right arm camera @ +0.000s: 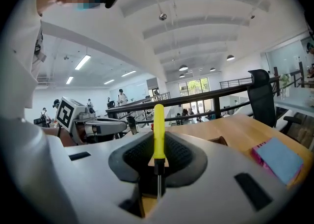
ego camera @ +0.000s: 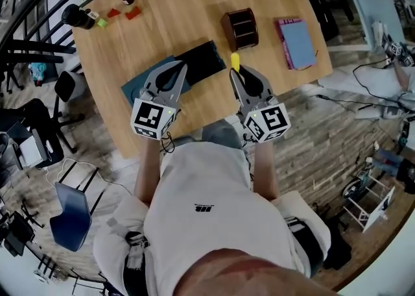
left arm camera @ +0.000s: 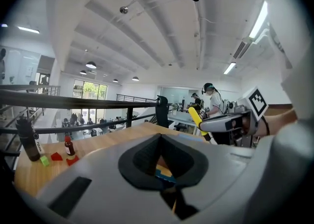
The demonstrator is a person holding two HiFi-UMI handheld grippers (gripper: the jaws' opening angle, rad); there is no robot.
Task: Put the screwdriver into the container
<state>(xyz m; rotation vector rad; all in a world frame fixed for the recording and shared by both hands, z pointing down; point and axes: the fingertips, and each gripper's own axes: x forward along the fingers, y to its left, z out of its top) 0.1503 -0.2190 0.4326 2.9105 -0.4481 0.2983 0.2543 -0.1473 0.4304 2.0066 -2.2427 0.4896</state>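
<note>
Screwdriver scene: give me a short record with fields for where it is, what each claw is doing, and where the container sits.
screwdriver: yellow handle, sticking out past the tips of the right claw
right claw: shut on the screwdriver, above the table
left claw: closed, nothing in it
container: brown box farther across the table, apart from the screwdriver
task: screwdriver not yet in container

The right gripper (ego camera: pixel 237 73) holds the yellow screwdriver (ego camera: pixel 235 61) short of the brown container (ego camera: pixel 240 27) — left gripper (ego camera: pixel 180 67) alongside.
</note>
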